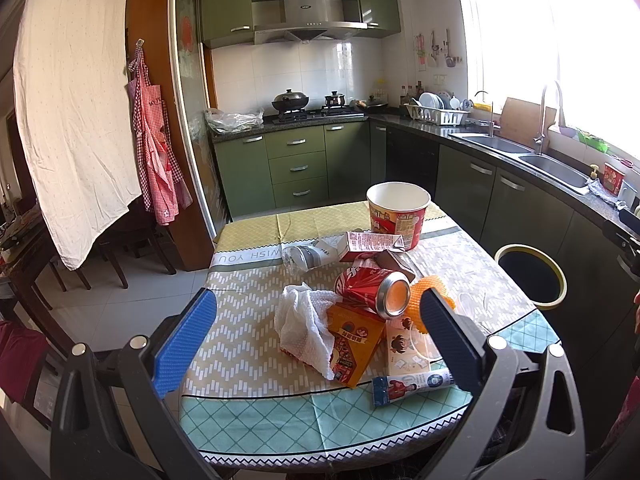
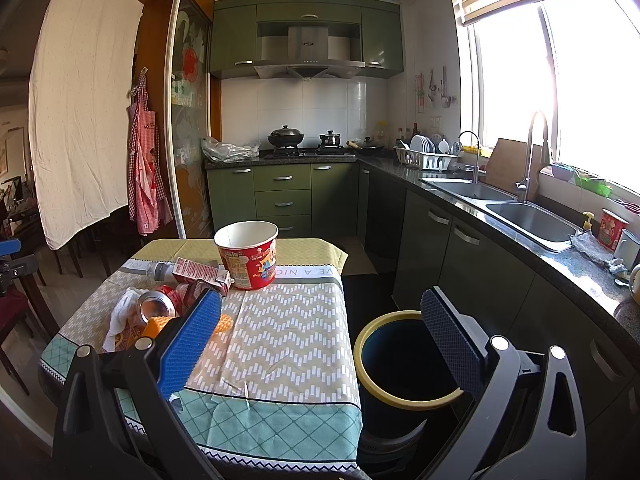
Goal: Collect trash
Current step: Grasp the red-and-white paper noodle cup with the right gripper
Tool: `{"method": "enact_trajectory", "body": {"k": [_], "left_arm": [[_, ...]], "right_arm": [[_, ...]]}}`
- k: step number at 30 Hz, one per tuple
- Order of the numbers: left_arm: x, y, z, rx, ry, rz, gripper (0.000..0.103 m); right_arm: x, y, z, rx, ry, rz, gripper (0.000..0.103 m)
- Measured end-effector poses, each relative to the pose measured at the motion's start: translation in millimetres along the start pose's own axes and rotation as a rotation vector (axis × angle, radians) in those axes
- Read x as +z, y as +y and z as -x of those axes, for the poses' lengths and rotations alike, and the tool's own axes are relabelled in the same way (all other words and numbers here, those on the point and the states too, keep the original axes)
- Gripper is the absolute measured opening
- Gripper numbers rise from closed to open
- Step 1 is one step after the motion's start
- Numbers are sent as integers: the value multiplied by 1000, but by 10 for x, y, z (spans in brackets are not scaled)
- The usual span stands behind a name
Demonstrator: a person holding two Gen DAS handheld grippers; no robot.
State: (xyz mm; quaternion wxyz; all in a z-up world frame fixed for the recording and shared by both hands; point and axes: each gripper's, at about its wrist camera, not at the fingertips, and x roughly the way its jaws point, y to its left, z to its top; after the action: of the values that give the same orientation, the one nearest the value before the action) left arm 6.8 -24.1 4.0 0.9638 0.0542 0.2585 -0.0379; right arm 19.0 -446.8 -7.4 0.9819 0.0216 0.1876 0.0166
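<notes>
Home kitchen: green cabinets, stove, sink.

The left gripper is held level, its two fingers spread wide apart and holding nothing. The right gripper is likewise spread wide, empty, pointing forward.

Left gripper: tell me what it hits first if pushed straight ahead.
Probably the crushed red soda can, lying between the open left gripper fingers' line, just past the crumpled paper towel. Depth is uncertain.
</notes>
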Motion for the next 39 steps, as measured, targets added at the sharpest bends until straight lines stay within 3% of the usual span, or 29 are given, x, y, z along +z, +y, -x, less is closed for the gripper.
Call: {"method": "enact_trajectory", "body": {"k": [10, 14, 16, 23, 29, 34, 39], "left_arm": [[-15, -11, -30, -1, 5, -4, 97], [1, 9, -114, -14, 31, -12, 97], [45, 19, -189, -22, 54, -21, 97], [213, -35, -626, -53, 183, -49, 97], [315, -282, -1041, -100, 279, -104, 97], [471, -332, -1347, -116, 325, -103, 97], [638, -339, -1609, -124, 343, -111, 97]], "right_arm": [[-30, -4, -45, 3, 10, 0, 99], [-3, 32, -205, 54, 52, 36, 99], [70, 49, -369, 94, 112, 53, 99], [540, 84, -1207, 246, 357, 27, 99], [930, 236, -2083, 290, 536, 14, 98], [1134, 468, -2955, 267, 663, 24, 79], [1146, 698, -3914, 187, 779, 67, 59]]}}
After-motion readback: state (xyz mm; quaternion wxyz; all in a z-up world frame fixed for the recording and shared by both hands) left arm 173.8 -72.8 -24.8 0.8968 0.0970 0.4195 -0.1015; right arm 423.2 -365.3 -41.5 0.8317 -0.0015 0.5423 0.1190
